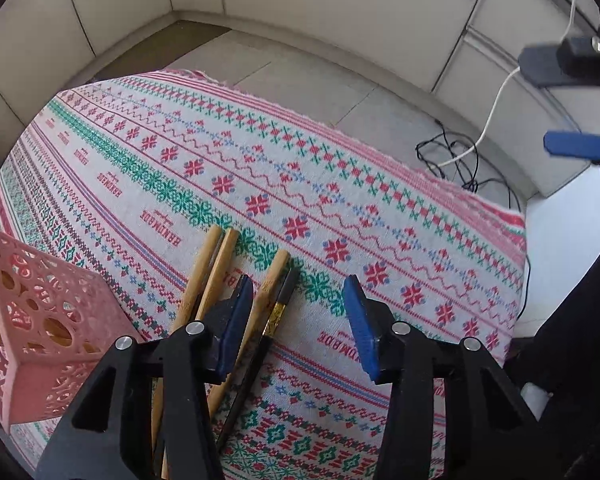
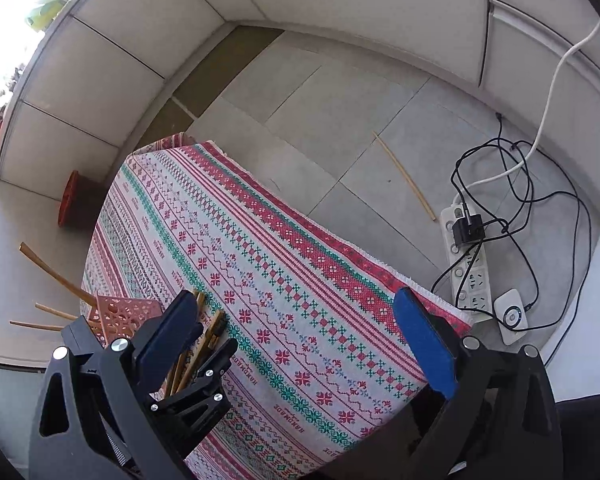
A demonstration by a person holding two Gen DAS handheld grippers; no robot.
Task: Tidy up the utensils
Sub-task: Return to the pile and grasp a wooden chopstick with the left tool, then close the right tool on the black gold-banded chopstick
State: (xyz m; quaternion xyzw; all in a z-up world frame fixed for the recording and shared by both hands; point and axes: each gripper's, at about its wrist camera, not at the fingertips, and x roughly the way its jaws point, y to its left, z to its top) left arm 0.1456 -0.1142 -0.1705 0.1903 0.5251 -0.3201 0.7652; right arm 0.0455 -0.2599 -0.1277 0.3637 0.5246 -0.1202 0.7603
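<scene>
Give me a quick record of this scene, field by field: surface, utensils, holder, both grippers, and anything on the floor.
surface: patterned tablecloth
loose utensils: bamboo chopsticks and one dark chopstick lying on the cloth
holder: pink perforated basket, chopsticks already inside
left gripper: open, above the loose chopsticks, holding nothing
right gripper: open, empty, raised above the table
floor: one stray chopstick, power strip

Chopsticks (image 1: 212, 280): three bamboo and one dark with a gold band (image 1: 278, 312), lying loose and roughly parallel on the patterned cloth of the worktop (image 1: 340, 184). Basket (image 1: 48, 320): pink, perforated plastic, just left of them, with more bamboo sticks (image 2: 56, 276) leaning out.
</scene>
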